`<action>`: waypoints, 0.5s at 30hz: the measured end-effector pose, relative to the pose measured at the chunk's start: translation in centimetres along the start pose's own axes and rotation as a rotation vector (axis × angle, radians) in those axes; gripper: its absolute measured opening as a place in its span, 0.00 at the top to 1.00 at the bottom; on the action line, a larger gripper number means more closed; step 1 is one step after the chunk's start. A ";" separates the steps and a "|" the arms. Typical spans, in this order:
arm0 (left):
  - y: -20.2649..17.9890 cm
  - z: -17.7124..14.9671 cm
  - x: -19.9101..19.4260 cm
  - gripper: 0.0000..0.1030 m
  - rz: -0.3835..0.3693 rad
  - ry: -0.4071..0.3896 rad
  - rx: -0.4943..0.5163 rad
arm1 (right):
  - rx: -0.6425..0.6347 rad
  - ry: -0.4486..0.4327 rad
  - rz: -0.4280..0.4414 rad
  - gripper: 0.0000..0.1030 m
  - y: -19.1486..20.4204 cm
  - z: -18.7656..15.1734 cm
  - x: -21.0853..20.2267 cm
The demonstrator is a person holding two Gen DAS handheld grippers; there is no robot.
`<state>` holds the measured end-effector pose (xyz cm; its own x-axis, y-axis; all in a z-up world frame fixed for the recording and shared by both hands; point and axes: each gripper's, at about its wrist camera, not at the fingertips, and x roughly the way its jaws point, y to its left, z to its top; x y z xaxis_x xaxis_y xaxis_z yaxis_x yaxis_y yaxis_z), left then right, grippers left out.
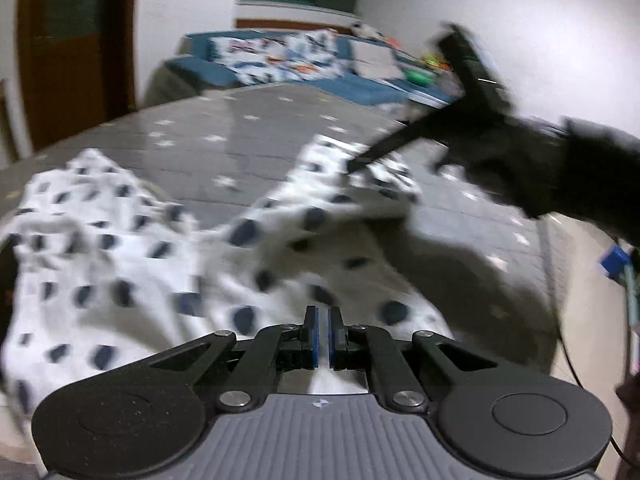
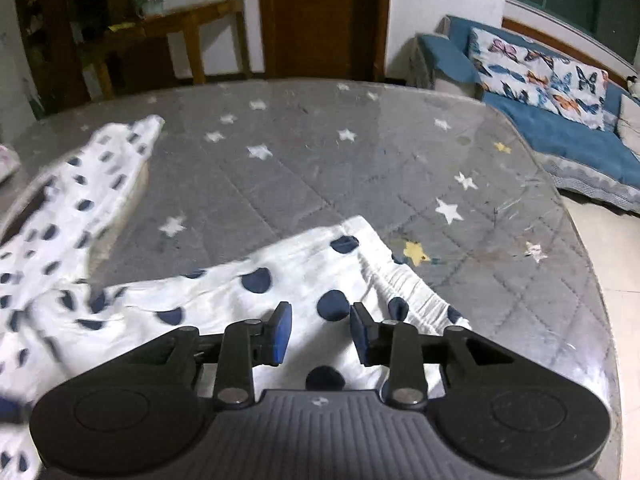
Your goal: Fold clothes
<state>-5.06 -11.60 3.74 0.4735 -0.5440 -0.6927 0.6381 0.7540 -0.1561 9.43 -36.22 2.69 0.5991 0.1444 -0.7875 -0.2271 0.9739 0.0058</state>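
A white garment with dark blue dots [image 1: 132, 264] lies rumpled on the grey star-patterned table [image 1: 240, 140]. My left gripper [image 1: 323, 314] hovers over its near part with the jaws almost together; no cloth shows between the pads. In the left wrist view the right gripper [image 1: 356, 162] touches a raised part of the garment at the right. In the right wrist view the garment [image 2: 256, 300] spreads from the left edge to the middle, its gathered waistband at the right. My right gripper [image 2: 320, 316] is open just above the cloth, nothing between its pads.
A blue sofa [image 2: 560, 136] with butterfly cushions stands beyond the table's far right edge. A wooden door [image 2: 320, 20] and a wooden desk [image 2: 172, 36] stand at the back wall. The table's right edge [image 2: 592, 280] drops to a pale floor.
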 end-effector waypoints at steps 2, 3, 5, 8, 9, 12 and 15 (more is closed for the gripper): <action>-0.6 -0.1 0.7 0.95 -0.040 0.018 0.015 | 0.009 -0.019 0.005 0.64 -0.2 0.4 0.6; -0.8 -0.2 1.0 0.95 -0.061 0.026 0.021 | 0.014 -0.029 0.006 0.64 -0.3 0.7 1.0; -1.2 -0.4 1.4 0.95 -0.094 0.041 0.038 | 0.017 -0.043 -0.001 0.63 -0.3 1.5 1.9; -1.8 -0.7 2.0 0.95 -0.139 0.054 0.058 | -0.001 -0.057 -0.010 0.63 0.0 3.1 3.5; -1.9 -0.8 2.1 0.95 -0.153 0.054 0.061 | -0.008 -0.061 -0.012 0.63 0.2 3.6 4.0; -2.2 -1.1 2.3 0.95 -0.197 0.055 0.071 | -0.028 -0.075 -0.017 0.63 0.6 5.4 5.6; -2.4 -1.2 2.6 0.95 -0.230 0.056 0.088 | -0.054 -0.091 -0.019 0.59 1.1 7.0 7.3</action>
<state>-6.11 -14.35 1.51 0.2769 -0.6748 -0.6841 0.7765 0.5765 -0.2544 18.94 -32.91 1.32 0.6700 0.1441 -0.7282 -0.2549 0.9660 -0.0434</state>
